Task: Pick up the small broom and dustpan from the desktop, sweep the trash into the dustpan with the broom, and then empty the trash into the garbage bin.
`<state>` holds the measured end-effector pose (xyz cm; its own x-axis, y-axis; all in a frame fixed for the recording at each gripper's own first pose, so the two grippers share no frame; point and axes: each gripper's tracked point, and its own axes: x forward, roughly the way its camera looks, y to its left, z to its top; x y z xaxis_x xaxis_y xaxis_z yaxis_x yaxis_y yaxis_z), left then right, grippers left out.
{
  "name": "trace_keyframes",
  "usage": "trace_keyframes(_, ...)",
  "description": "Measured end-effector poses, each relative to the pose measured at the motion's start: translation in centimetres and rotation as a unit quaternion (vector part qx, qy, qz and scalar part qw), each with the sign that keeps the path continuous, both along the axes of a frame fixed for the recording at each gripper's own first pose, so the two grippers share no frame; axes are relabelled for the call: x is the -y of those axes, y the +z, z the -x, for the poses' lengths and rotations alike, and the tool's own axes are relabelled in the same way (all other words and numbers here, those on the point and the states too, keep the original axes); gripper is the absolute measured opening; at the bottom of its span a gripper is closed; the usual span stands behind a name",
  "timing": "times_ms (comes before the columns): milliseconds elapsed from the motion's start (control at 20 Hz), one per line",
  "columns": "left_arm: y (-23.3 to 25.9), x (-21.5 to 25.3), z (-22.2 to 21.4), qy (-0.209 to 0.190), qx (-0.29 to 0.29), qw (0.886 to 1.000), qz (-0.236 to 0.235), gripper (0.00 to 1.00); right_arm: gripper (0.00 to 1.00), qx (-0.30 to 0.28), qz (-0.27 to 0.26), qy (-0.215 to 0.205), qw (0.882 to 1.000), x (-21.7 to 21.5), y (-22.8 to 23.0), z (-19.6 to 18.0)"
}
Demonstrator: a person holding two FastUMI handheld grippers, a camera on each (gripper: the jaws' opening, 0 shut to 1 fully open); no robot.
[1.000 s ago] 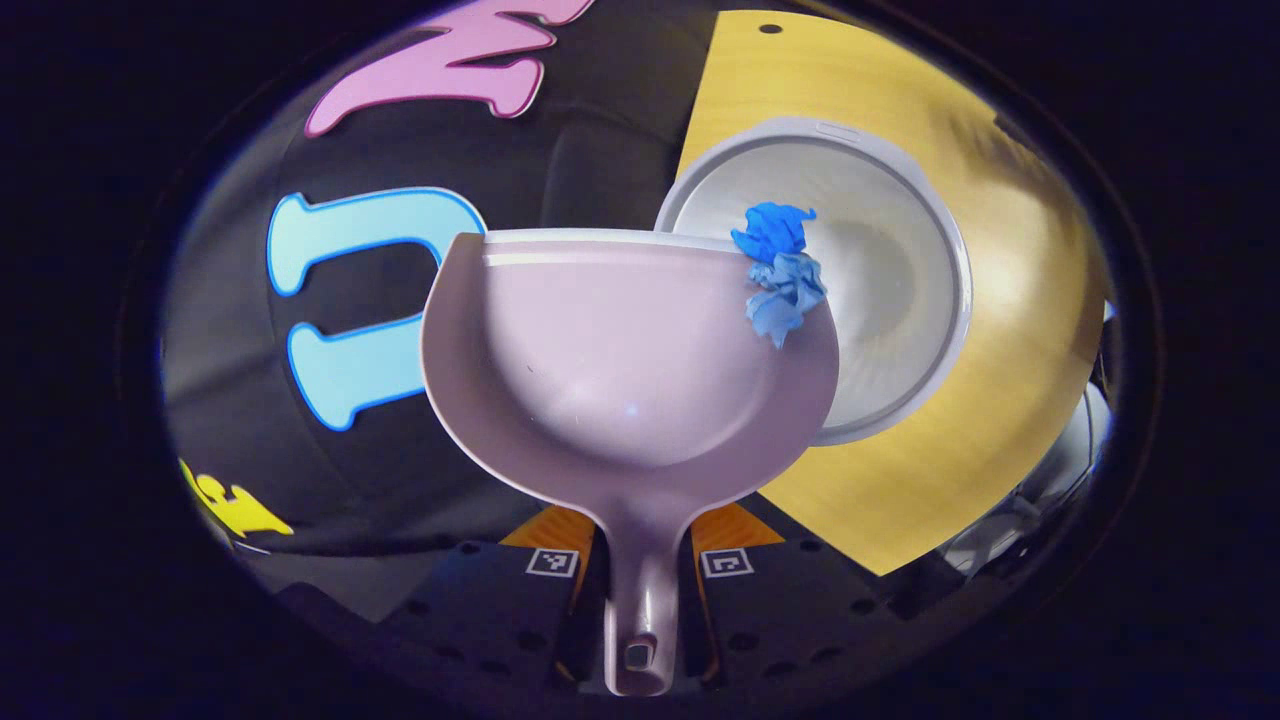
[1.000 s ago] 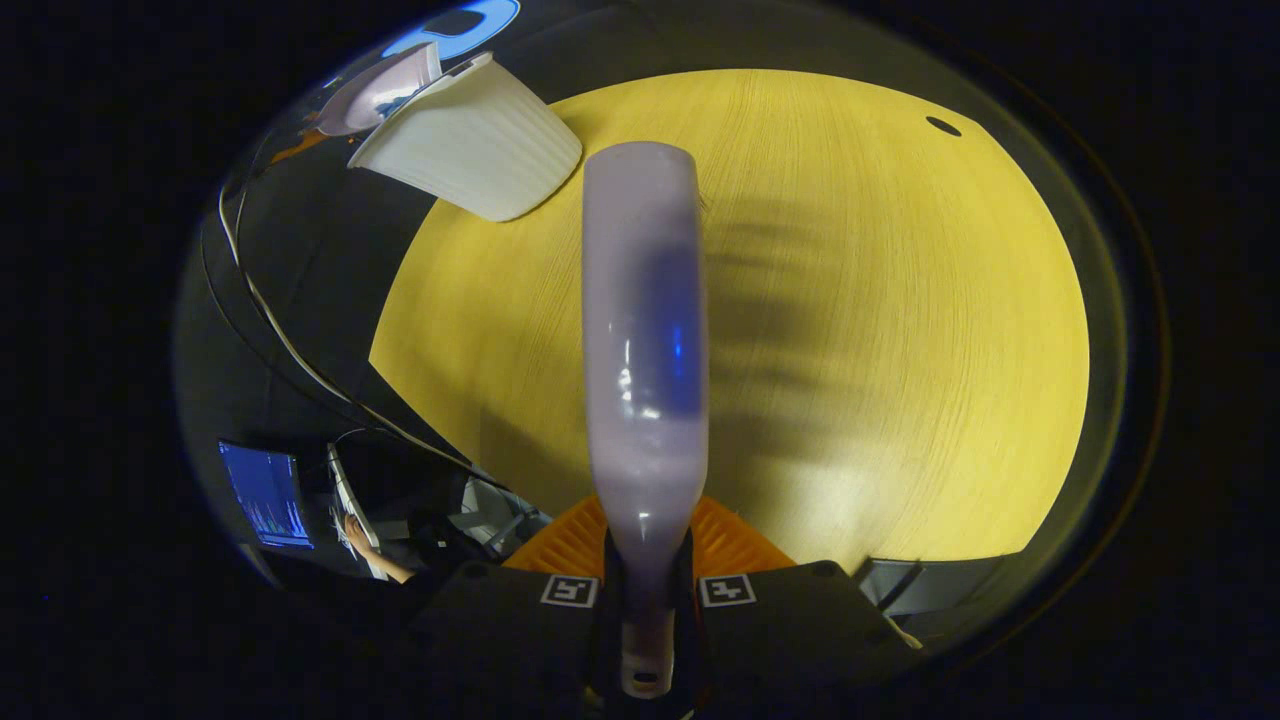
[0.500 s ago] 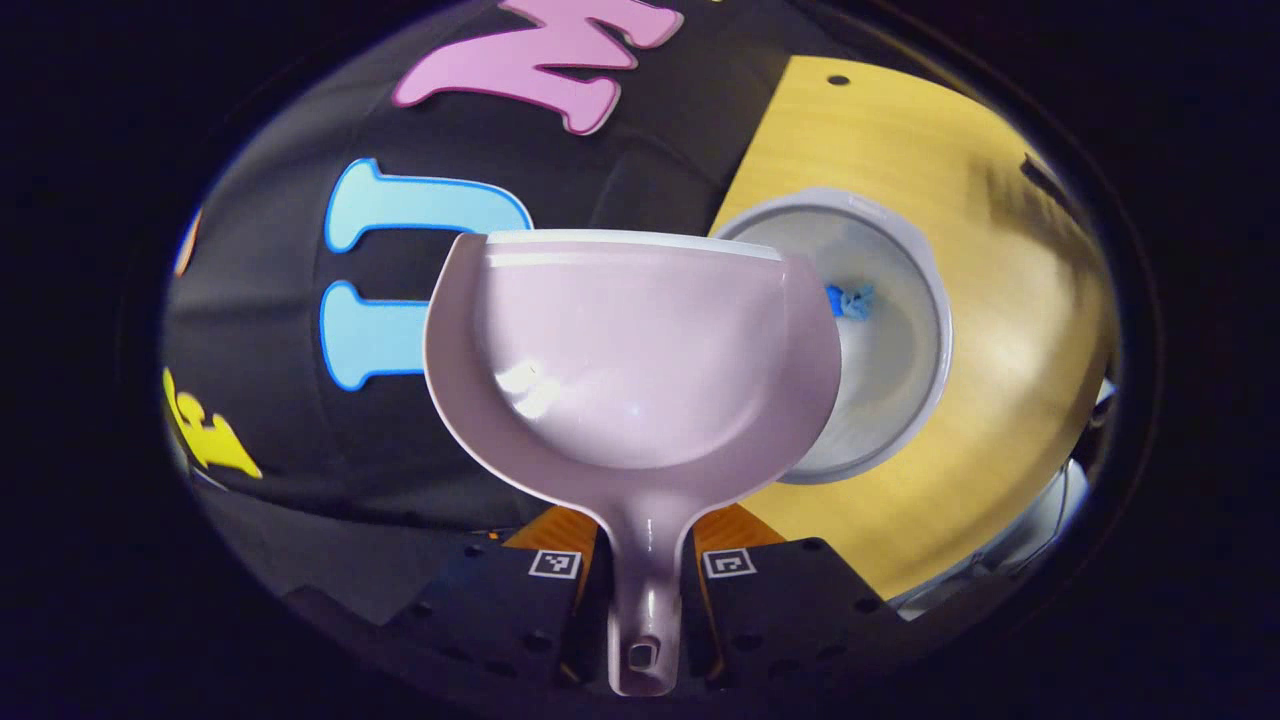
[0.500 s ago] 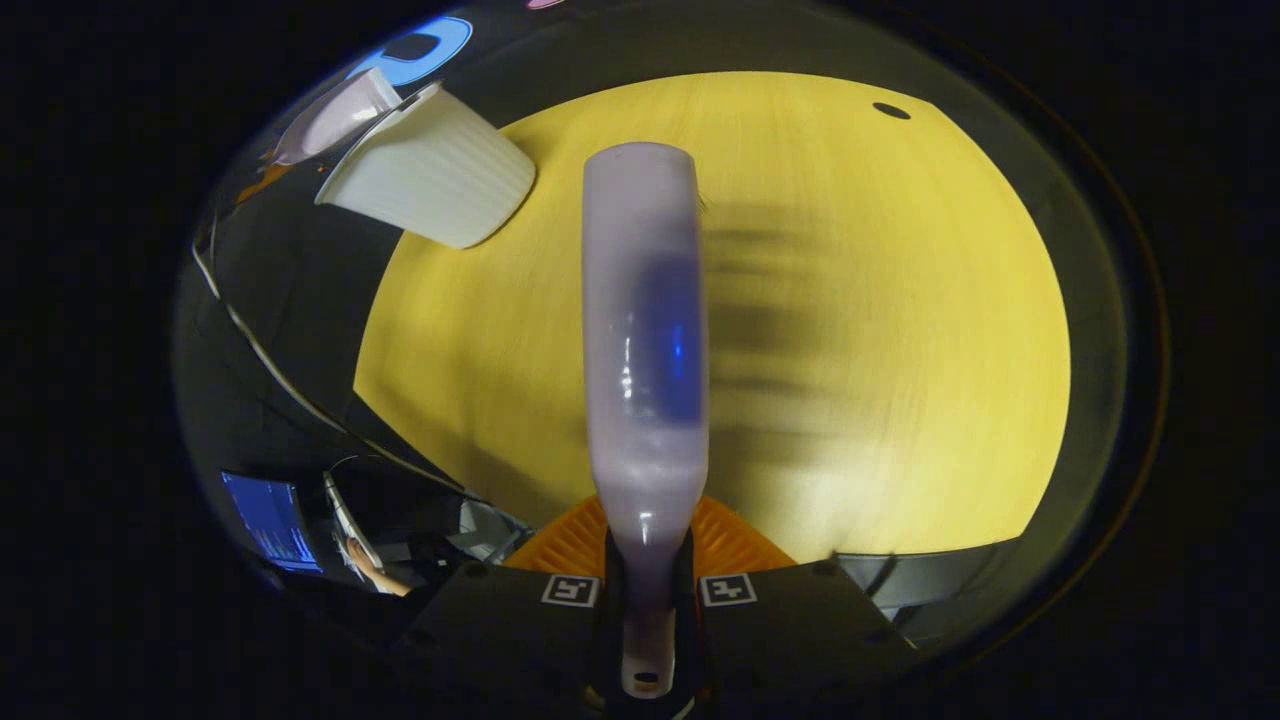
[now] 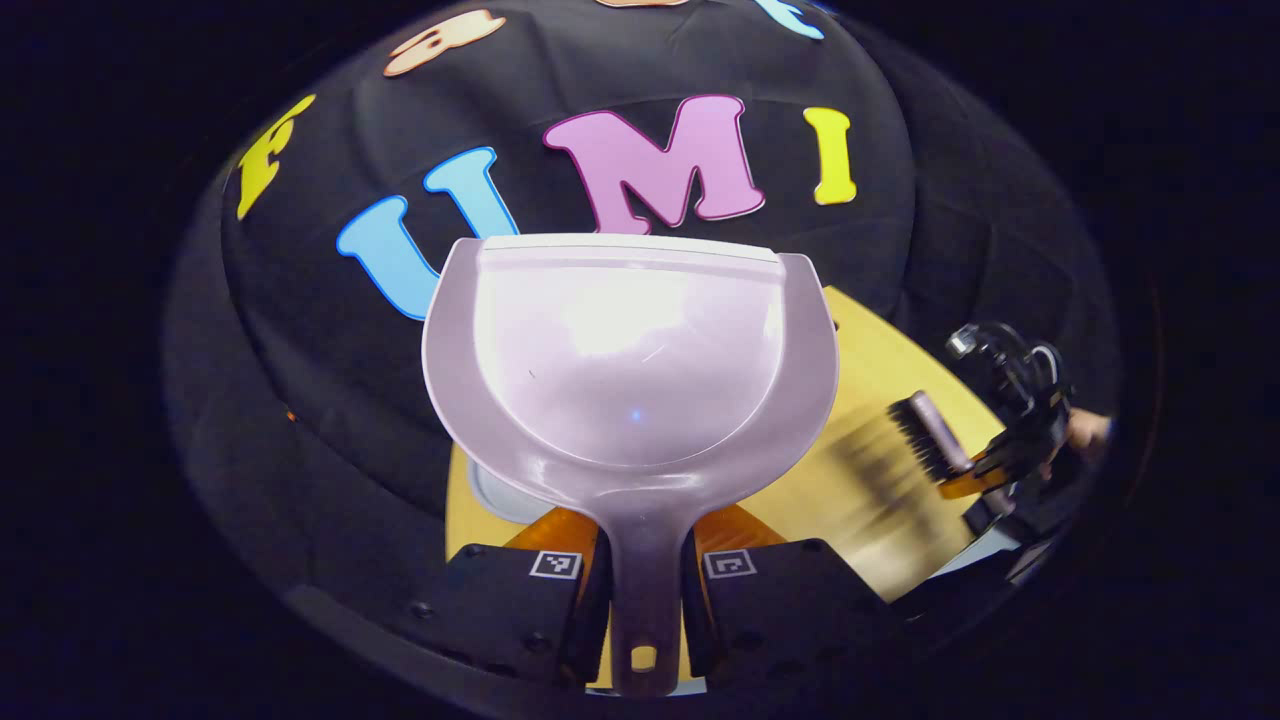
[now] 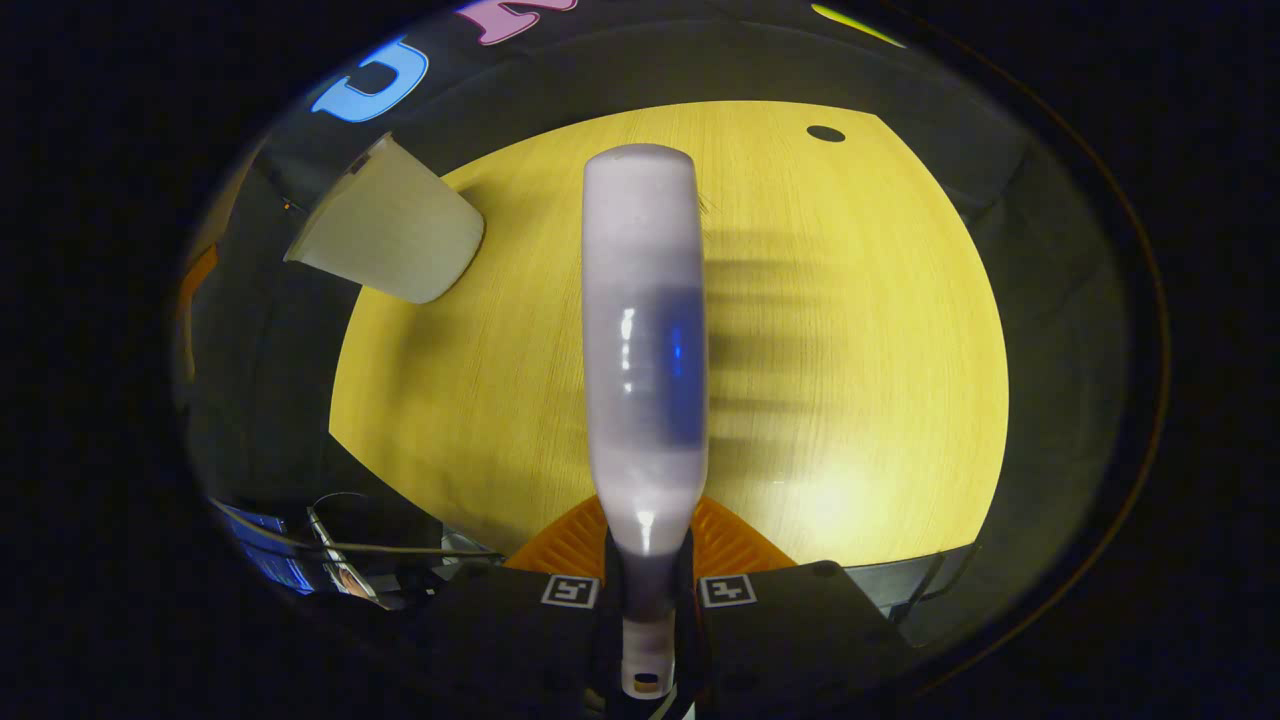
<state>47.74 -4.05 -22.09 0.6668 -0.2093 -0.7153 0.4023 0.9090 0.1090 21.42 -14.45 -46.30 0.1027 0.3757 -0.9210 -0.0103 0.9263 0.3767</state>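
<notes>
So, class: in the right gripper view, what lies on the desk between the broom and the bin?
Nothing: in the right gripper view only bare desktop separates the broom from the bin.

My left tool (image 5: 640,590) and right tool (image 6: 648,600): matte blocky housings with small screw holes, a square fiducial tag on each side, ribbed orange part behind.

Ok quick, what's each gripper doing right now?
Left gripper: closed on the dustpan handle.
Right gripper: closed on the broom handle.
</notes>
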Motion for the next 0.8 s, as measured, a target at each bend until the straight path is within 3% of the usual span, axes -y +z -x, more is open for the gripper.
trace_keyframes(150, -4.7, 5.7, 6.3, 0.000, -0.054, 0.997, 0.050, 0.29, 0.22, -0.007, 0.016, 0.003, 1.000, 0.7, -0.6, 0.4)
trace_keyframes(400, -12.6, 9.1, 9.9, 0.024, -0.145, 0.985, 0.086, 0.29, 0.23, -0.023, 0.070, 0.029, 0.997, 2.0, -4.0, 0.0)
trace_keyframes(500, -16.0, 8.0, 10.1, 0.055, -0.174, 0.981, 0.066, 0.28, 0.23, -0.038, 0.077, 0.027, 0.996, 1.4, -5.7, 0.0)
trace_keyframes(650, -20.3, 5.5, 11.2, 0.086, -0.215, 0.973, -0.017, 0.28, 0.23, -0.056, 0.114, 0.062, 0.990, 0.8, -8.1, -0.7)
trace_keyframes(800, -20.3, 6.3, 12.2, 0.106, -0.267, 0.957, 0.021, 0.28, 0.23, -0.070, 0.121, 0.073, 0.987, -0.2, -9.2, -1.4)
